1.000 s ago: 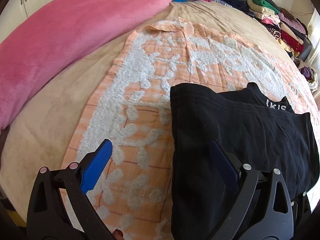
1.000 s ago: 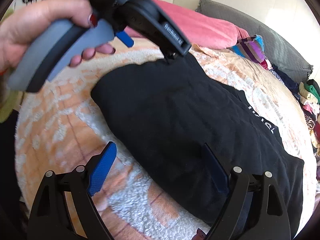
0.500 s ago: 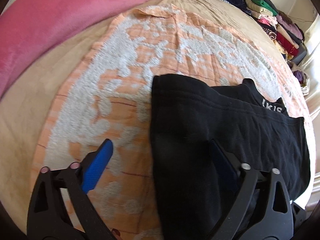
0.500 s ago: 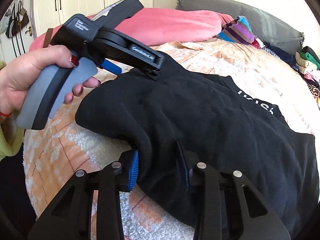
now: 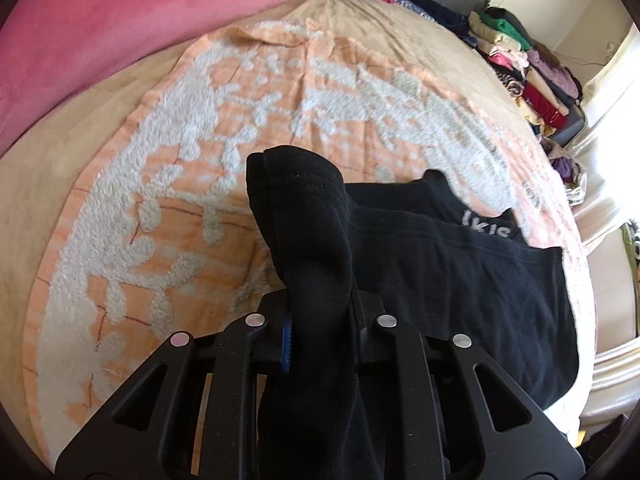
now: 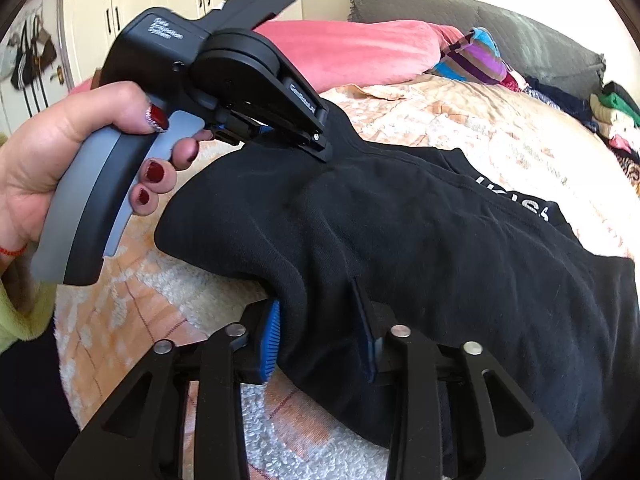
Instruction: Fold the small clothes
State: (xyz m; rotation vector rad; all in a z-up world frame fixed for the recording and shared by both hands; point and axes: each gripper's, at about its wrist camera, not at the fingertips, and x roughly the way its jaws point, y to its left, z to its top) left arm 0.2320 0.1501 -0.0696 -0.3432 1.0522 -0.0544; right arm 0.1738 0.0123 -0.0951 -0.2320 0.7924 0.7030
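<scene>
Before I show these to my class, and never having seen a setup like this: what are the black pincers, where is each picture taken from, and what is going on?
There is no robot here. A person holds a hand-squeezed claw in each hand, and a small camera on each claw looks forward along its two fingers, so each picture is one claw's own view. In the left wrist view, the left claw has just been closing and is shut on a bunched edge of a black garment. In the right wrist view, the right claw has also been closing and pinches another edge of it, and you can see the person's left hand squeezing the other tool's handle. The garment lies on an orange and white towel spread over a bed, with folded clothes stacked at the far side.
</scene>
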